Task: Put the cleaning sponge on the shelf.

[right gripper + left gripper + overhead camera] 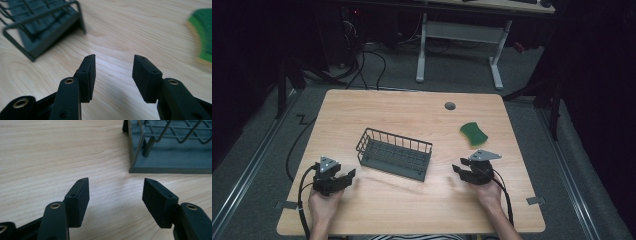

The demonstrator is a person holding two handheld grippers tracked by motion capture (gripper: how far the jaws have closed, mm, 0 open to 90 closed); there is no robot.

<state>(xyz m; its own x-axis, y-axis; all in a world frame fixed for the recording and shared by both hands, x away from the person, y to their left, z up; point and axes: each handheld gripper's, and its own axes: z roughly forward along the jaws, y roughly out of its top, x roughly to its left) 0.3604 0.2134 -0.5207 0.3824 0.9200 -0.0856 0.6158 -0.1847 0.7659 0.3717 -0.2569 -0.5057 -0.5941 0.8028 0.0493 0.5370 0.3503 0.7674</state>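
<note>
Pale wood grain covers the rectangular bench [412, 210], and on it, near the middle, stands a dark grey wire basket with a solid flat base [395, 153], set at a slight slant to the bench edges. A green sponge with a wavy outline [474, 133] lies flat on the bench toward the far right, well apart from the basket. A small grey round cap [450, 106] sits in the bench surface near the far edge.

The left claw [346, 176], held in the person's left hand [323, 206], sits low over the bench at the near left, pointing toward the near left corner of the basket. In the left gripper view the left claw [116, 192] is spread with only bare wood between its black pads, and the basket's corner [160, 152] lies just ahead and to the right.

The right claw [458, 170], held in the right hand [489, 194], is at the near right, near the sponge and nearer the person than it. In the right gripper view the right claw [113, 75] is parted with nothing between the pads; the basket [42, 27] shows ahead to the left and the sponge [203, 35], blurred, to the right.
</note>
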